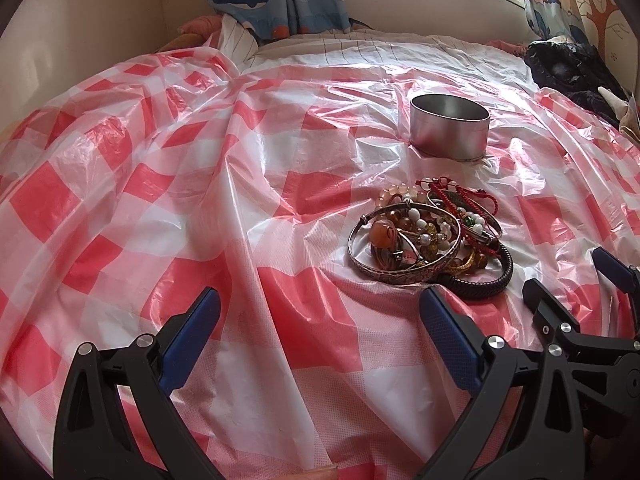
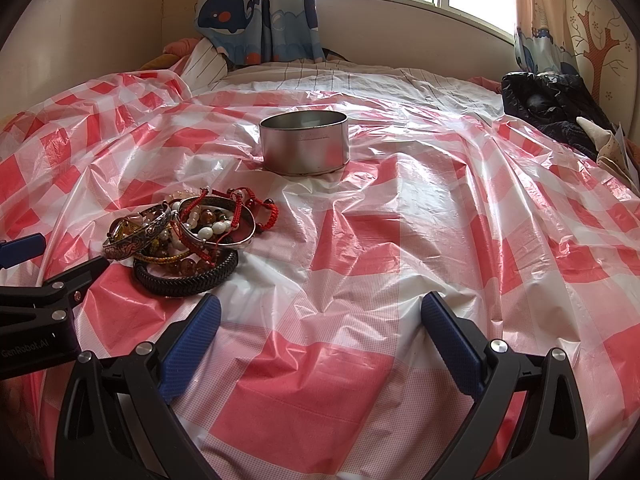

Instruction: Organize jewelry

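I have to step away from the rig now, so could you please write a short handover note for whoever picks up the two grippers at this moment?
Left gripper: open, empty, low over the red-and-white checked plastic sheet, just short of the jewelry.
Right gripper: open, empty, to the right of the pile.
Tangled pile of bangles and beaded bracelets: all on the sheet, with a black braided bracelet at its near edge and an engraved silver bangle on top.
Round silver metal tin: upright, no lid on it, beyond the pile; no jewelry visible inside.
Done: nothing sorted yet.
Left: presumably move each piece into the tin.
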Demonstrator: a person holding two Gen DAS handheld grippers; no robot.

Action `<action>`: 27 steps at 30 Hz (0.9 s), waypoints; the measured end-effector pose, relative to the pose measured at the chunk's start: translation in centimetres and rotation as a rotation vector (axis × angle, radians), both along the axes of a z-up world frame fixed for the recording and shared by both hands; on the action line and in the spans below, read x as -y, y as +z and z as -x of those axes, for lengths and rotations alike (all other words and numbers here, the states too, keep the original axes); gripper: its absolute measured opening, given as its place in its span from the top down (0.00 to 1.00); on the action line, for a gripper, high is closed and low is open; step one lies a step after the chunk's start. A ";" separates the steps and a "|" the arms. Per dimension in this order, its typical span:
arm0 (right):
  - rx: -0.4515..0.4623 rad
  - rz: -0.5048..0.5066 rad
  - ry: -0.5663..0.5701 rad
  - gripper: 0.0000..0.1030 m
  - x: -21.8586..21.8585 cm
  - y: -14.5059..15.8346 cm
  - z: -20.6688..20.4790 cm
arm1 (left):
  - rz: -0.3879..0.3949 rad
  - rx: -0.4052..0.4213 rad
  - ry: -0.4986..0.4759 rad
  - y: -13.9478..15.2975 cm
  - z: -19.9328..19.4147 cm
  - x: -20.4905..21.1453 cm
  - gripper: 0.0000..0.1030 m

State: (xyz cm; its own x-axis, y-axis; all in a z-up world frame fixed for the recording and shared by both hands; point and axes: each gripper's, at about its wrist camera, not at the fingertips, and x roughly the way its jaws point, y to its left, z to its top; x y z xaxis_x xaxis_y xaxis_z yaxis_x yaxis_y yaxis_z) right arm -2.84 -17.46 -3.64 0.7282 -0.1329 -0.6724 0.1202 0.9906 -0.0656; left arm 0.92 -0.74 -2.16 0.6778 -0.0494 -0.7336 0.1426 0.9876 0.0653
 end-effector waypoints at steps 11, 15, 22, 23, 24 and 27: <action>0.000 0.001 0.000 0.07 0.0 0.0 0.0 | -0.032 -0.041 0.005 -0.9 0.1 0.4 0.07; 0.000 0.001 0.000 0.07 0.0 0.0 0.0 | -0.022 -0.042 0.007 -0.9 0.0 0.1 0.07; 0.000 0.001 0.000 0.07 -0.1 0.0 0.0 | -0.019 -0.043 0.007 -0.9 0.0 0.1 0.07; 0.000 0.001 0.000 0.07 0.0 0.0 0.0 | -0.019 -0.043 0.007 -0.8 0.0 0.1 0.07; 0.000 0.000 0.000 0.07 0.0 0.0 0.0 | -0.018 -0.044 0.008 -0.9 0.0 0.0 0.07; -0.002 0.000 0.001 0.07 0.0 0.0 0.0 | -0.008 -0.046 0.012 -0.8 0.0 -0.1 0.07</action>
State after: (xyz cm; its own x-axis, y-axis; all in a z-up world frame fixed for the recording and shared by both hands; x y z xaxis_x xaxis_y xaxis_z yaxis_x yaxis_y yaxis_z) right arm -2.81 -17.44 -3.63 0.7267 -0.1321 -0.6741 0.1192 0.9907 -0.0657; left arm 0.90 -0.65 -2.91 0.6440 -0.0350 -0.7642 0.1337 0.9887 0.0673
